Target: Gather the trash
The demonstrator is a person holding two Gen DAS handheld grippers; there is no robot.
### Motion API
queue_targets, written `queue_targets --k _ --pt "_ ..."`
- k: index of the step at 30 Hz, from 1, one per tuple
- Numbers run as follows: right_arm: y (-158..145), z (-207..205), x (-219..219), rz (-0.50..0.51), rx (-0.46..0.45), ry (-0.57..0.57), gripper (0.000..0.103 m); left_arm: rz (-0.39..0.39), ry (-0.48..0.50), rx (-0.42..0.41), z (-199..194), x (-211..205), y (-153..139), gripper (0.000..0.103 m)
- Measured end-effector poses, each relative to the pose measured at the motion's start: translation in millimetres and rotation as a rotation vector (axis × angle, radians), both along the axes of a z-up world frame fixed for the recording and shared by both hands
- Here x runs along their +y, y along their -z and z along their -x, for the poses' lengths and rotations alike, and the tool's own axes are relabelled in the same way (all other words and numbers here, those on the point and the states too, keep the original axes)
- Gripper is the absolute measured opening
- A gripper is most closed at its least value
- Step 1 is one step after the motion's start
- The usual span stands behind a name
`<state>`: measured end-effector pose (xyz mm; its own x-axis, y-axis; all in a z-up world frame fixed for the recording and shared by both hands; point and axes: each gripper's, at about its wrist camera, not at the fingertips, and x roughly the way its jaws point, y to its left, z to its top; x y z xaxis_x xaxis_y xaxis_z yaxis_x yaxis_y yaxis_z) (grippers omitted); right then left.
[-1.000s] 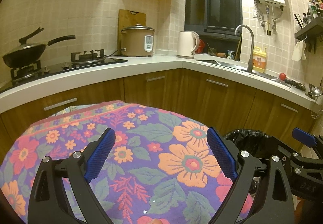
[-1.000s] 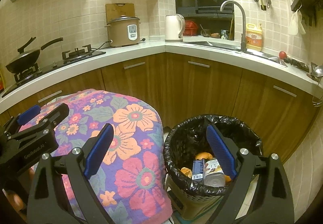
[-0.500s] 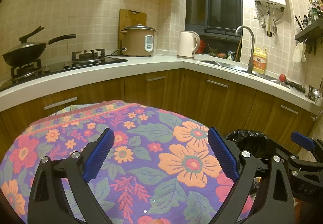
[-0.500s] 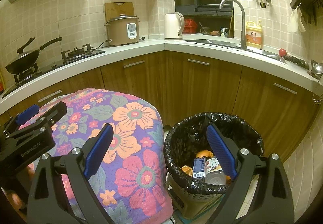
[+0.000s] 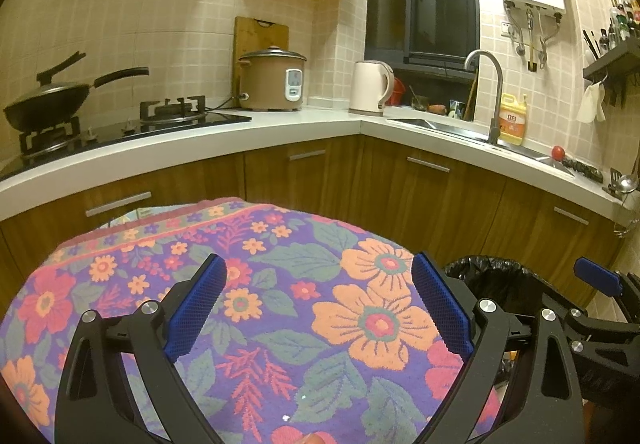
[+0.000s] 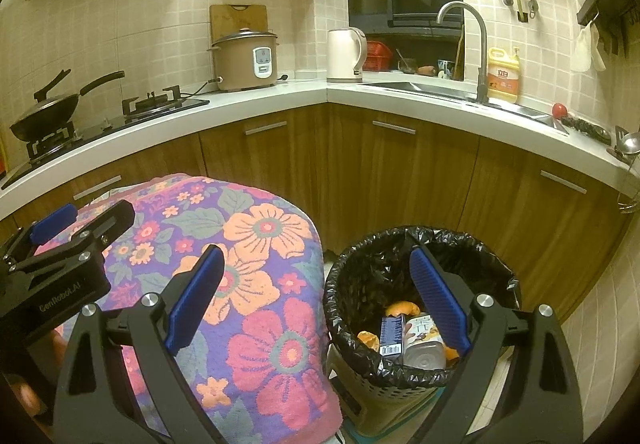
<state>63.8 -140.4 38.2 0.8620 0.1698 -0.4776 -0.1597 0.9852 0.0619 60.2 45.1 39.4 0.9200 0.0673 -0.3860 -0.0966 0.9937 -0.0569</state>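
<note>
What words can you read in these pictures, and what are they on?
"GenRobot.AI": white letters on the black body of the left gripper, seen from the right wrist.
Yellow detergent bottle by the sink: red label, too blurred to read.
Blue carton in the black-lined trash bin: barcode only, print too small.
Brown rice cooker: panel unreadable.

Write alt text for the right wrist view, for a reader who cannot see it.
The open right gripper hangs empty above a black-lined trash bin that holds a plastic bottle, a small blue carton and orange peels. Beside the bin is a floral cloth, with the left gripper at its far left edge.
</note>
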Motion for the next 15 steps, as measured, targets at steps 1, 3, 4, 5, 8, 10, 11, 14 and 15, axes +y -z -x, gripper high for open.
queue_targets --k 1,3,4,5,8,10,11,14,15 --pt "-0.5 0.2 0.1 0.0 0.0 0.001 0.089 0.004 0.001 0.002 0.2 -0.7 0.3 0.091" --pt "-1.1 0.8 0.0 0.003 0.0 0.003 0.089 0.007 0.002 0.005 0.0 -1.1 0.8 0.091" --pt "-1.2 0.6 0.4 0.005 0.002 0.003 0.089 0.007 0.002 0.003 0.4 -1.6 0.6 0.091" --pt "-1.0 0.8 0.7 0.006 0.002 0.004 0.089 0.006 0.002 0.0 0.2 -1.5 0.6 0.091" --pt "-0.8 0.5 0.7 0.006 0.005 0.002 0.089 0.005 0.002 -0.004 1.4 -2.9 1.0 0.091" --pt "0.0 0.4 0.6 0.004 0.008 0.002 0.089 0.005 0.001 -0.003 1.7 -3.1 1.2 0.091" --pt "0.3 0.4 0.6 0.003 0.009 0.002 0.09 0.005 0.001 -0.002 1.7 -3.1 1.4 0.092" --pt "1.1 -0.3 -0.1 0.002 0.012 0.004 0.09 0.007 0.0 -0.002 2.2 -2.6 1.1 0.092" --pt "1.5 -0.5 -0.5 0.001 0.014 0.005 0.09 0.006 0.001 -0.002 2.1 -2.6 1.2 0.092"
